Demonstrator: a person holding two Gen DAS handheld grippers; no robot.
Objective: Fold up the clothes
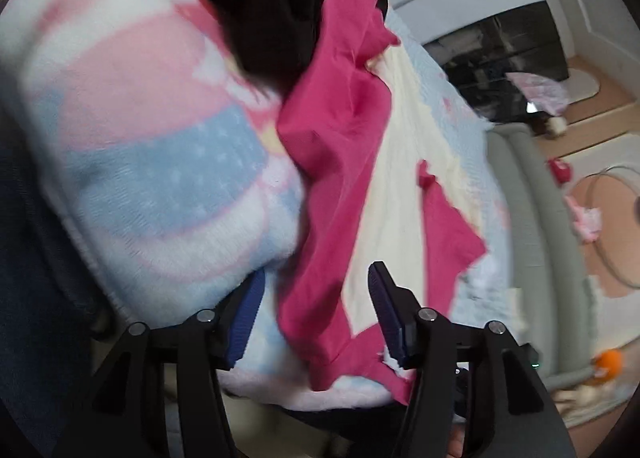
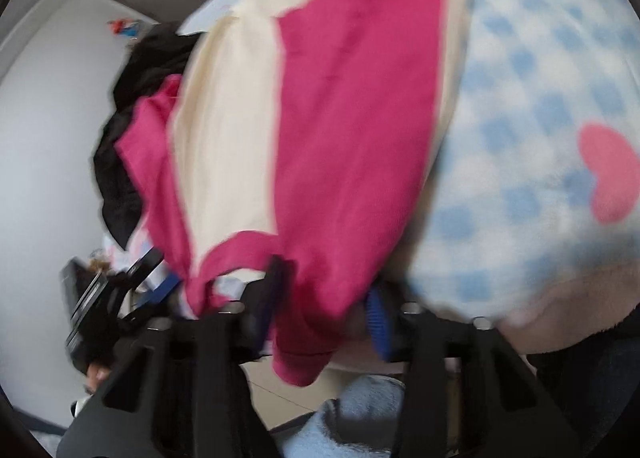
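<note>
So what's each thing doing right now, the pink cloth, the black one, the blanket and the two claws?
Pink cloth: crumpled, spread over the cream patch, one edge hanging between the right claw's fingers.
Black cloth: bunched in a heap behind the pink one.
Blanket: spread underneath, rumpled.
Left claw: open, pink cloth between its fingers, not pinched.
Right claw: partly closed around the pink edge; too blurred to tell if it pinches.
</note>
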